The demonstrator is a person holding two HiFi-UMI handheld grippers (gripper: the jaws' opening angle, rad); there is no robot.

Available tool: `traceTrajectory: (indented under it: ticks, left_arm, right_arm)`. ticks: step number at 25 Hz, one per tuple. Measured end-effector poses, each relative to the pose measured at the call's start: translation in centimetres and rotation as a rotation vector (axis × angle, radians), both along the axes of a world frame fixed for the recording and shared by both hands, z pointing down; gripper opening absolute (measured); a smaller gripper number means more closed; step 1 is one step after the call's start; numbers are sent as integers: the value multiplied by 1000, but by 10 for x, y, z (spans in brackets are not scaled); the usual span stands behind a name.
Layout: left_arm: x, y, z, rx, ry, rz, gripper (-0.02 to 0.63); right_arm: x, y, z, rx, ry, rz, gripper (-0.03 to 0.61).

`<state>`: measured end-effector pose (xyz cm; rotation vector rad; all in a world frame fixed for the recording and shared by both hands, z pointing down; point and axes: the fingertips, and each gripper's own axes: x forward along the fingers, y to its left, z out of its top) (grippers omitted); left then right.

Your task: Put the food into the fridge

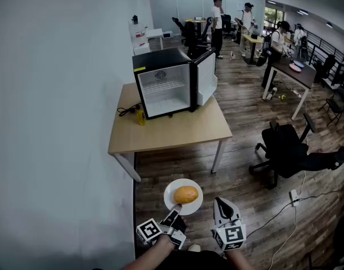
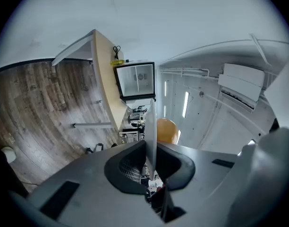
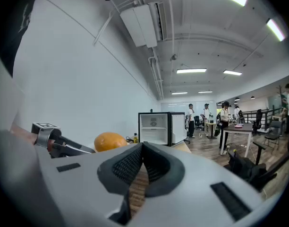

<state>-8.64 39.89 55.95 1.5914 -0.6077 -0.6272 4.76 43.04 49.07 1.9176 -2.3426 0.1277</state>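
One plate bearing the orange food is pinched at its rim by the left claw; the right claw is closed, empty. Carrying step: next, approach the open fridge at twelve o'clock.

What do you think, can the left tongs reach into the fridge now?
Probably not yet: the open fridge sits on the table, well ahead of the left tongs holding the plate. Nothing blocks the way; the person must step closer.
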Motion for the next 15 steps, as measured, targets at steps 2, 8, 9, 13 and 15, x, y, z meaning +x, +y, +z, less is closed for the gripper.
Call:
traceTrajectory:
  ticks: [2, 8, 9, 13, 15]
  left_arm:
    - [4, 6, 4, -30, 18, -1, 35]
    - [6, 22, 9, -68, 5, -20, 34]
    - [8, 21, 10, -66, 6, -20, 34]
    - [13, 17, 13, -68, -8, -18, 34]
    - [18, 10, 13, -70, 11, -18, 34]
  right_arm:
    - [9, 9, 2, -6, 22, 15, 60]
    - [26, 33, 3, -6, 118, 29, 60]
    - [29, 32, 4, -5, 103, 24, 60]
    - [38, 24, 3, -11, 40, 15, 60]
    - [41, 16, 4, -17, 43, 9, 60]
